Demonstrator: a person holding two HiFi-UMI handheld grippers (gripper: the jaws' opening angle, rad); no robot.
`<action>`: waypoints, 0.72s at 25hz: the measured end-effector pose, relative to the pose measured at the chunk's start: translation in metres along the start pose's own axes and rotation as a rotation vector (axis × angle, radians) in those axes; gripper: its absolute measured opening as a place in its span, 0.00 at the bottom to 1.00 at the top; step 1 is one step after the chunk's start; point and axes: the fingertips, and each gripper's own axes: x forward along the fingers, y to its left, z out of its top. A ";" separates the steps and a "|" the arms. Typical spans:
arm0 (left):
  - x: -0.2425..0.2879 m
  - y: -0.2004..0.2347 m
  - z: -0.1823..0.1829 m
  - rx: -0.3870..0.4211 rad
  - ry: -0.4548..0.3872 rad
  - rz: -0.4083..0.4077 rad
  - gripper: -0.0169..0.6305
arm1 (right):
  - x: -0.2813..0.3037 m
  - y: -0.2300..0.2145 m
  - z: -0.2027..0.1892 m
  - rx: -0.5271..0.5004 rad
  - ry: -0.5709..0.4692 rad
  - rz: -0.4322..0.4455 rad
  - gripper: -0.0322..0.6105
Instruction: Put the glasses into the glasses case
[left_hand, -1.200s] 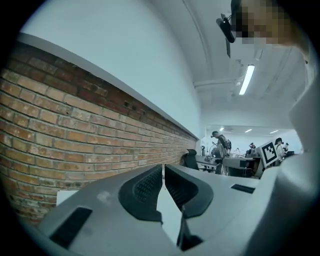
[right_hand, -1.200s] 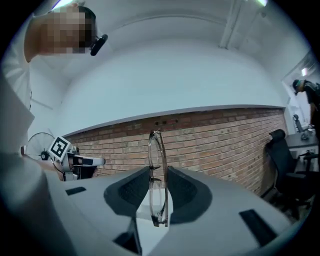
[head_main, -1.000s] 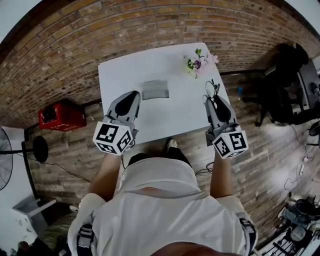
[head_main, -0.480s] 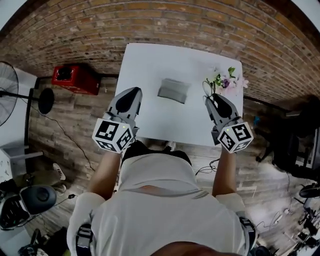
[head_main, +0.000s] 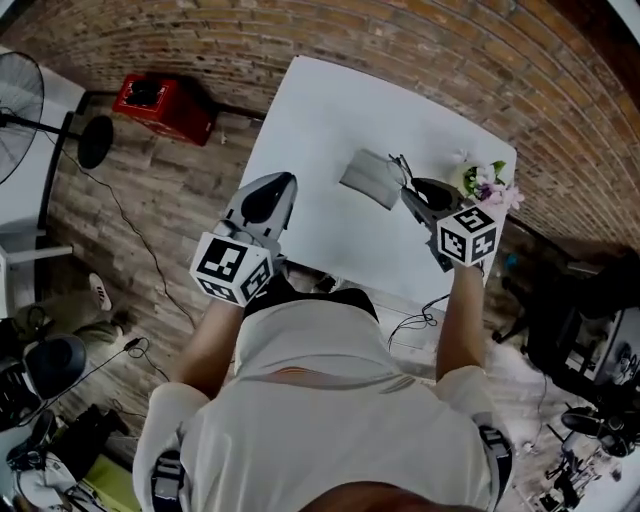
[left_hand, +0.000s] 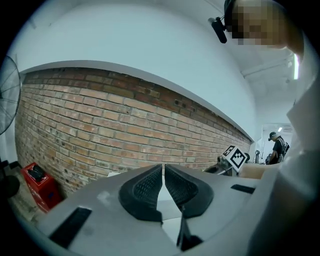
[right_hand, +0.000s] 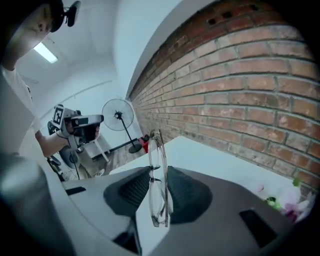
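Clear-framed glasses (right_hand: 156, 150) stand upright between the pads of my right gripper (right_hand: 159, 172), which is shut on them. In the head view that right gripper (head_main: 412, 192) hovers over the white table (head_main: 310, 110), just right of the grey glasses case (head_main: 370, 178). The thin frame of the glasses (head_main: 401, 166) sticks out past its tips toward the case. My left gripper (head_main: 283, 184) hangs at the table's near left edge, well left of the case. Its jaws (left_hand: 163, 167) are shut with nothing between them.
A small bunch of flowers (head_main: 487, 183) lies on the table's right corner, close behind the right gripper. A red crate (head_main: 160, 100) and a standing fan (head_main: 22, 98) are on the wooden floor to the left. A brick wall (left_hand: 100, 125) runs behind the table.
My right gripper has carried the glasses from the table's right edge leftward and down to beside the case. The left gripper edged forward. The head view has swung round.
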 end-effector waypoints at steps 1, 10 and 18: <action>-0.001 0.002 -0.002 -0.006 0.002 0.002 0.07 | 0.011 -0.001 -0.005 -0.002 0.035 0.022 0.30; 0.001 0.013 -0.017 -0.033 0.038 0.013 0.07 | 0.096 -0.021 -0.077 -0.078 0.397 0.137 0.30; 0.003 0.024 -0.025 -0.047 0.066 0.039 0.07 | 0.132 -0.027 -0.113 -0.041 0.583 0.256 0.30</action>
